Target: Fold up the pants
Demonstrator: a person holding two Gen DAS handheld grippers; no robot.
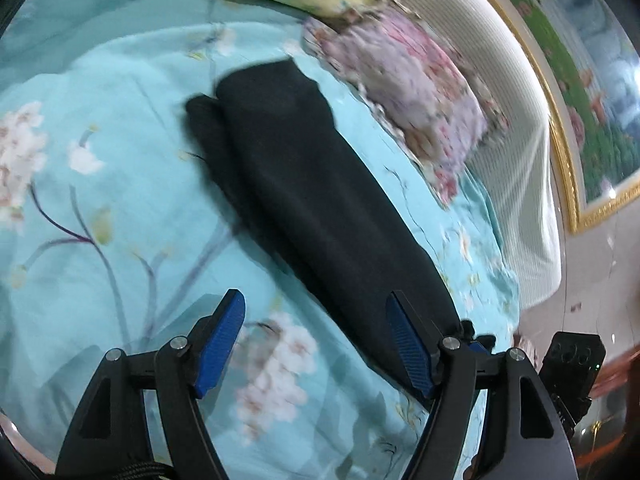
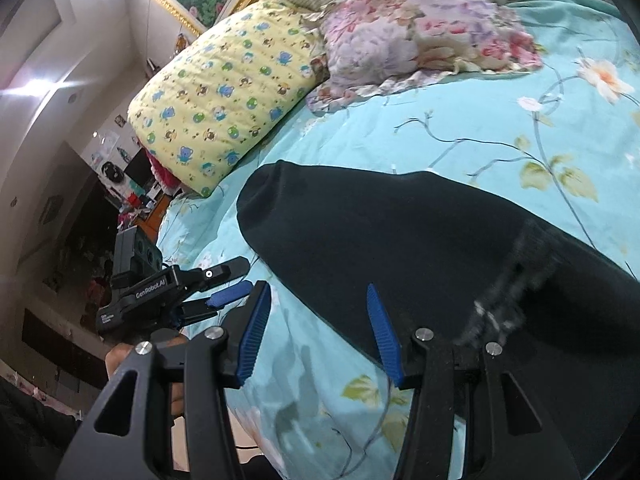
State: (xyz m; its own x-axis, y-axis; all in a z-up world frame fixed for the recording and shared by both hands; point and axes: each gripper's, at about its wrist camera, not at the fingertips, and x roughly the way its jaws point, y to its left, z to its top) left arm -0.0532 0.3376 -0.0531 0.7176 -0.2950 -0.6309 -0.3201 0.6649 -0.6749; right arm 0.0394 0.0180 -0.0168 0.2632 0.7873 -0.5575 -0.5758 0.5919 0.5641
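Observation:
Black pants [image 1: 304, 184] lie folded lengthwise in a long strip on the turquoise floral bedspread [image 1: 120, 208]. My left gripper [image 1: 316, 304] is open and empty, its right finger just over the near end of the pants. In the right wrist view the pants [image 2: 400, 240] stretch from the middle to the lower right. My right gripper [image 2: 316, 296] is open and empty above the pants' near edge. The left gripper [image 2: 216, 284] also shows there, at the left by the bed edge.
A yellow cartoon-print pillow [image 2: 224, 96] and a pink floral pillow [image 2: 412, 24] lie at the head of the bed. A striped white headboard cushion [image 1: 512, 128] and a gold-framed picture [image 1: 580, 80] are behind. The bed edge [image 2: 176, 224] drops to a cluttered room at the left.

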